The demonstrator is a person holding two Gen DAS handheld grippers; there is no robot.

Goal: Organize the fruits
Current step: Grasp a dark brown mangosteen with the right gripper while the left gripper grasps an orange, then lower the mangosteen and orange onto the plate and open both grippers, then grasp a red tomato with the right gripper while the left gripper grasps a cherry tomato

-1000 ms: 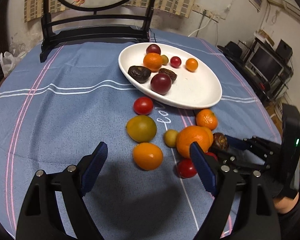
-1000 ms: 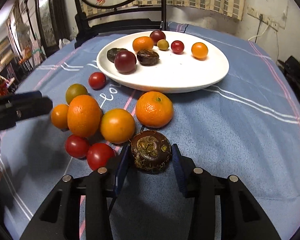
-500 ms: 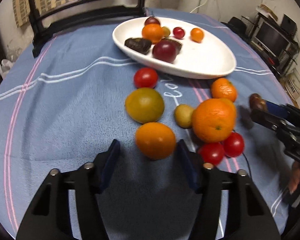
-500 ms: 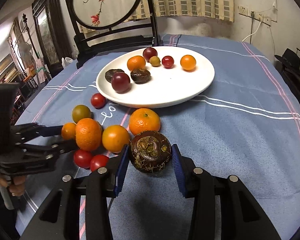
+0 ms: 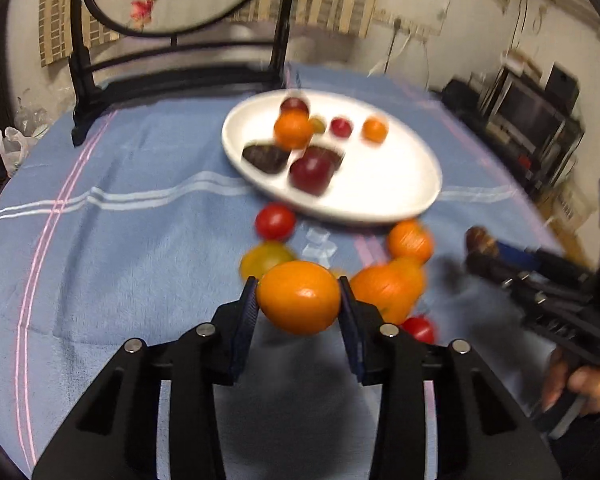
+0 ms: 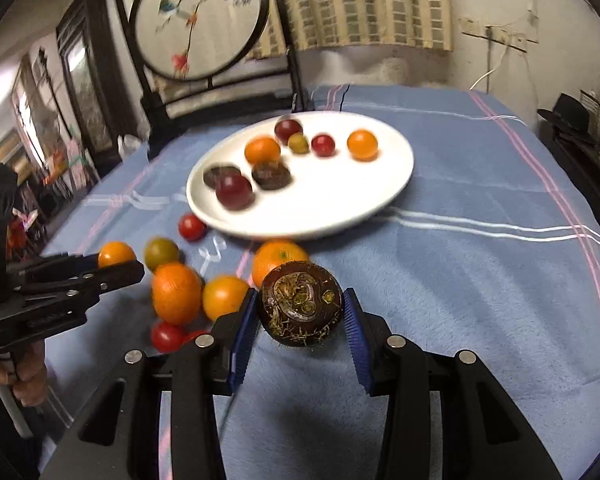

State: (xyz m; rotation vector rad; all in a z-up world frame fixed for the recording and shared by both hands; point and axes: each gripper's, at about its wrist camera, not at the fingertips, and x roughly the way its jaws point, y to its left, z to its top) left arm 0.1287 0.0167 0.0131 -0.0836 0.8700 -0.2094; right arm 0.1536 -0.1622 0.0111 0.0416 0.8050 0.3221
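My left gripper (image 5: 299, 298) is shut on a smooth orange fruit (image 5: 299, 298) and holds it above the blue tablecloth; it also shows in the right wrist view (image 6: 116, 254). My right gripper (image 6: 301, 310) is shut on a dark brown round fruit (image 6: 301, 305), lifted off the cloth; it shows in the left wrist view (image 5: 480, 240). A white oval plate (image 5: 380, 188) with several fruits lies beyond. Loose oranges (image 6: 177, 293), red tomatoes (image 6: 192, 227) and a green tomato (image 6: 162, 253) lie on the cloth before the plate (image 6: 340, 200).
A black-framed round embroidered screen (image 6: 198, 24) stands at the table's far edge. Shelves with electronics (image 5: 532, 120) are off the table to the right. A white plastic bag (image 5: 12, 148) sits at the far left. The blue tablecloth (image 6: 480, 280) is bare on the right.
My left gripper closed on the smooth orange fruit and raised it off the cloth. My right gripper lifted higher with the brown fruit. Both views are blurred by motion.
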